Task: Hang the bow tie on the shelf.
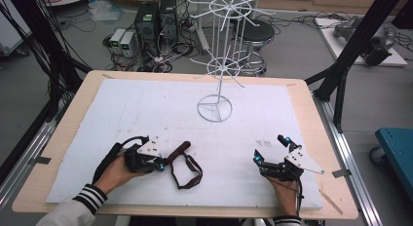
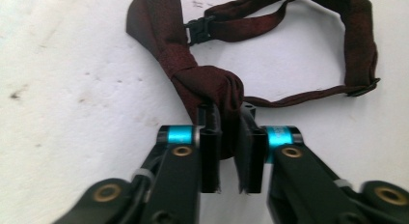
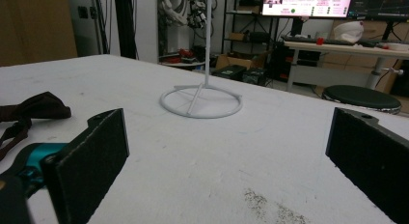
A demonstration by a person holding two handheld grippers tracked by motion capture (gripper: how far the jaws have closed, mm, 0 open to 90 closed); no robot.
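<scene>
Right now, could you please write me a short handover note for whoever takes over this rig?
Left gripper: shut on the knot of the dark red bow tie, which lies on the white mat; its strap loops beside it.
Right gripper: open, holding nothing, resting on the mat at the right.
White wire stand: upright at the far middle of the mat, arms bare.
Done: the tie is gripped.
Left: probably lifting the tie and hanging it on the stand.
</scene>
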